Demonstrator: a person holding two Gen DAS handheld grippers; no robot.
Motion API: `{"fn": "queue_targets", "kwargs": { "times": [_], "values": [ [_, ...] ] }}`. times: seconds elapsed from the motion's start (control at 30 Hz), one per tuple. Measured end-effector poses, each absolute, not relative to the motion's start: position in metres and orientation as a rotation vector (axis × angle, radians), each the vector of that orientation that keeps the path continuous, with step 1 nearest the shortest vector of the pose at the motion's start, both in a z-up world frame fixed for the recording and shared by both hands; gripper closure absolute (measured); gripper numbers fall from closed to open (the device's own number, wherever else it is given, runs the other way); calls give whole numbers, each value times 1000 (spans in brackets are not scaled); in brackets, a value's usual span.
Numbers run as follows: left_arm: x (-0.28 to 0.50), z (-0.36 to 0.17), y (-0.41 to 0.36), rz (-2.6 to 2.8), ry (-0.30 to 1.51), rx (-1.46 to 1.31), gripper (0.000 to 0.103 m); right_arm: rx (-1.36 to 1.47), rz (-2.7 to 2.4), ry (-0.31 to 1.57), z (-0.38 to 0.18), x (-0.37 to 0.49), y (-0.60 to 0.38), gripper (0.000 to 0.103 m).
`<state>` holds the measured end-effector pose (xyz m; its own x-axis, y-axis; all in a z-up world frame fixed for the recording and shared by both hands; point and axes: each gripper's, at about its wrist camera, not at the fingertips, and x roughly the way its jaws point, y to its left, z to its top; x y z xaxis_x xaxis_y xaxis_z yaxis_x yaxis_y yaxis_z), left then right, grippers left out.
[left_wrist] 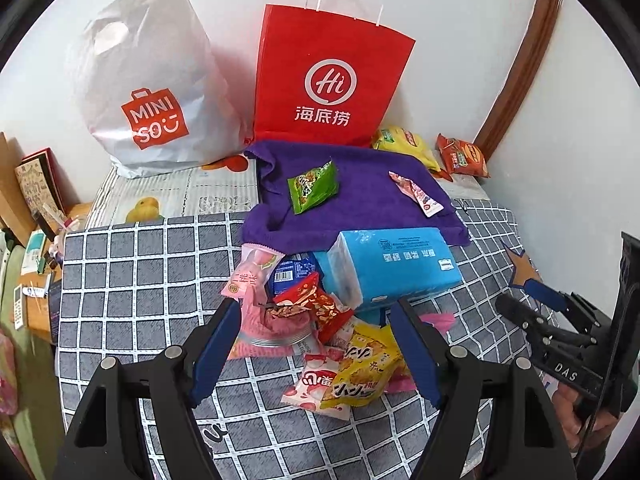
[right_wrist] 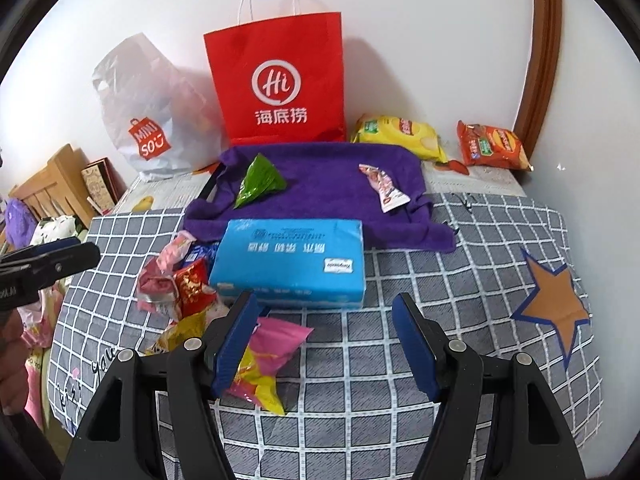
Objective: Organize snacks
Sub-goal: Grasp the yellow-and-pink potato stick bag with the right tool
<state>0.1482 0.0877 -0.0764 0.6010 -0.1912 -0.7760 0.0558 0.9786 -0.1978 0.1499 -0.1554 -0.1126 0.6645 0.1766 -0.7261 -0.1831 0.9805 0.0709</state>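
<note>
Work surface was a bed with a grey checked blanket point(right_wrist: 400, 360); white wall close behind, wooden door frame point(right_wrist: 540, 60) at the right, cluttered side table point(left_wrist: 36, 264) off the left edge. Open room lay mainly on the right half of the blanket, around the star patch point(right_wrist: 554, 304), and on the bare checks at left.

Against the wall stood a red paper bag point(left_wrist: 328, 76) and a white plastic bag point(left_wrist: 148, 80). A purple towel point(left_wrist: 360, 200) lay in front of them, carrying a green packet point(left_wrist: 312, 186) and a pink-white packet point(left_wrist: 416, 194). A yellow chip bag point(right_wrist: 400, 134) and an orange chip bag point(right_wrist: 492, 146) sat just behind the towel's right end.

A blue tissue pack point(right_wrist: 292, 260) overlapped the towel's near edge. The snack pile point(left_wrist: 320, 336) lay at its left.

Left gripper point(left_wrist: 316, 312): jaws apart, nothing clamped, pile seen between them. Right gripper point(right_wrist: 324, 312): jaws apart, empty, tissue pack just beyond the tips; a pink-yellow packet point(right_wrist: 268, 352) beside its left finger.
</note>
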Motion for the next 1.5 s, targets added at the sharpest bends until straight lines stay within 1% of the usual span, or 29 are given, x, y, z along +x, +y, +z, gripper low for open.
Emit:
{"fn": "queue_targets", "kwargs": {
  "times": [0.47, 1.1, 1.33, 1.5],
  "values": [
    [150, -88, 103, -124, 934, -165, 28, 9, 267, 940, -165, 153, -135, 33],
    [152, -108, 139, -107, 959, -226, 28, -39, 307, 1011, -192, 162, -95, 33],
    [157, -118, 144, -108, 976, -235, 28, -21, 310, 1018, -198, 171, -88, 26],
    [161, -121, 141, -121, 980, -226, 28, -73, 298, 1053, -211, 180, -78, 27]
  ]
}}
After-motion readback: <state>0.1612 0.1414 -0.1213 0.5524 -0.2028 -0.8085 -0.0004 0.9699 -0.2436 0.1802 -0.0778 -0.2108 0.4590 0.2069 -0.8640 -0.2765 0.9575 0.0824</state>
